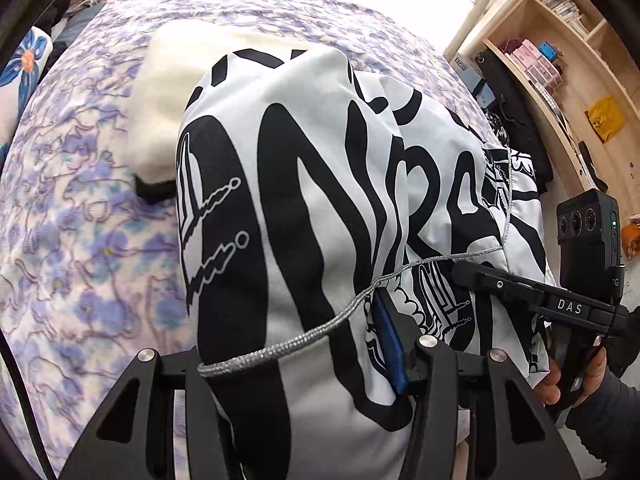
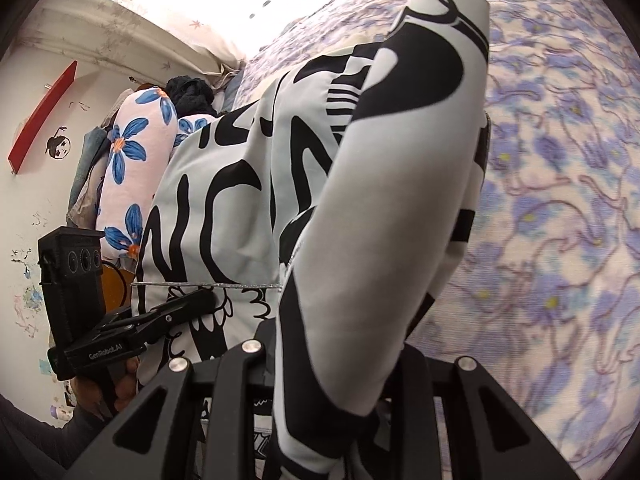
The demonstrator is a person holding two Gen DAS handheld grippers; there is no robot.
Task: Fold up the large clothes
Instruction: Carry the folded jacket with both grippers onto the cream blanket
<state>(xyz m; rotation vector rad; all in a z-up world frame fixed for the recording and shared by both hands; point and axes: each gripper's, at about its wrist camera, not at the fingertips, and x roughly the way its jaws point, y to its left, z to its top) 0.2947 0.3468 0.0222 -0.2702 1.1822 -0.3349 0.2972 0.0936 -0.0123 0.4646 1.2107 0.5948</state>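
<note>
A large white garment with bold black lettering (image 1: 304,184) hangs lifted above the bed, stretched between both grippers. In the left wrist view its grey-stitched hem runs across my left gripper (image 1: 296,360), which is shut on the cloth; only one blue pad (image 1: 386,344) shows. To the right, my right gripper (image 1: 460,270) clamps the same hem. In the right wrist view the garment (image 2: 400,208) drapes in a thick fold over my right gripper (image 2: 332,360) and hides its fingertips. My left gripper (image 2: 200,300) bites the hem at the left.
A purple flowered bedspread (image 1: 80,240) (image 2: 560,200) lies below. A cream garment (image 1: 180,92) rests on it, with a black item (image 1: 154,190) at its edge. A blue-flowered pillow (image 2: 132,152) sits by the wall. Wooden shelves (image 1: 560,60) stand at the right.
</note>
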